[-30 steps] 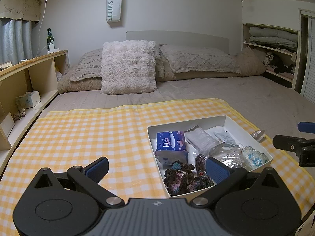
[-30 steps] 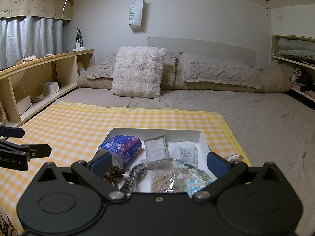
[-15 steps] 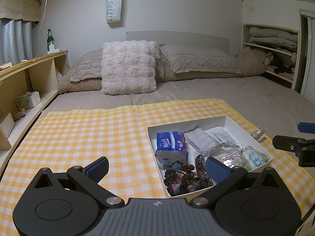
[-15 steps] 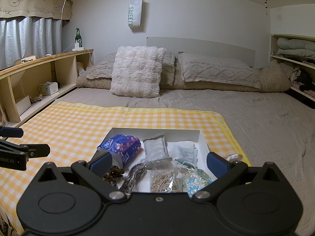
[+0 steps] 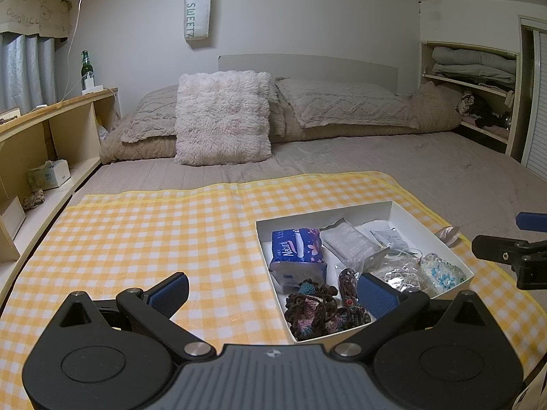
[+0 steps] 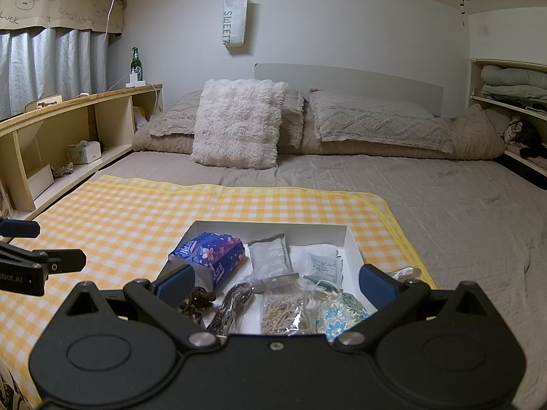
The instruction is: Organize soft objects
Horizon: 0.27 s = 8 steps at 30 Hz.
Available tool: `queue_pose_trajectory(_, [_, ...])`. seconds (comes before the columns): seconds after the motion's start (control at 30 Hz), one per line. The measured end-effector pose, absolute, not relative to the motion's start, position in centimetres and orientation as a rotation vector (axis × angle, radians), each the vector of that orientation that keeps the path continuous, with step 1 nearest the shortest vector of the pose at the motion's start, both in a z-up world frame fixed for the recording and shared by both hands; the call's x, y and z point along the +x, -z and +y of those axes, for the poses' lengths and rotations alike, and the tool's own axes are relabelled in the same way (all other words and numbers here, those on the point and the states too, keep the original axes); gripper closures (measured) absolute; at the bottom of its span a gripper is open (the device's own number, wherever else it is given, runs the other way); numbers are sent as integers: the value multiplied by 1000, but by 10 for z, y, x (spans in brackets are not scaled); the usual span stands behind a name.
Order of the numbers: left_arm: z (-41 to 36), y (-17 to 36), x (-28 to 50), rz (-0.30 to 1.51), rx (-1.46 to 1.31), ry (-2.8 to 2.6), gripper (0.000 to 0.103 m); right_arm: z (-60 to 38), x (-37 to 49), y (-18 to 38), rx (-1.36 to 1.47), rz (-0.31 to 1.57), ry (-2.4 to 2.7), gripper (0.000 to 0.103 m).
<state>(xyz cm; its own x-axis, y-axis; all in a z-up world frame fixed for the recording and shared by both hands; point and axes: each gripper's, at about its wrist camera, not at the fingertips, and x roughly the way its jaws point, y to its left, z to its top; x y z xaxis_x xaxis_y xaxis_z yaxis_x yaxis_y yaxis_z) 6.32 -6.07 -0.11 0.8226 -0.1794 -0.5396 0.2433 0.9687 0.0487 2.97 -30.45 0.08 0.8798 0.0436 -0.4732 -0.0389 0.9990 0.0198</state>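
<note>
A white box [image 5: 396, 207] [image 6: 352, 242] sits on a yellow checked cloth [image 5: 154, 232] [image 6: 130, 212] on the bed. It holds a blue tissue pack [image 5: 296, 249] [image 6: 213, 254], a grey sachet [image 5: 348, 242] [image 6: 268, 259], a dark crocheted piece [image 5: 314, 311], a bag of pale strands [image 6: 280, 311] and a blue floral pouch [image 5: 442, 271] [image 6: 342, 311]. My left gripper [image 5: 273, 292] is open and empty, above the box's near left corner. My right gripper [image 6: 275, 282] is open and empty over the box's near side.
A fluffy pillow [image 5: 222, 118] and knitted pillows [image 5: 345, 107] lie at the bed's head. A wooden shelf [image 5: 44, 130] with a green bottle [image 5: 86, 68] runs along the left. A crumpled clear wrapper [image 5: 448, 234] lies just right of the box.
</note>
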Motion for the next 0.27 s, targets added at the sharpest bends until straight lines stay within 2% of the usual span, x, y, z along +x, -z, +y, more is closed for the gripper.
queue_pose_trajectory(0.27, [-59,1,63,564,120,224,0,-305,30,-1,10,493,-44,0])
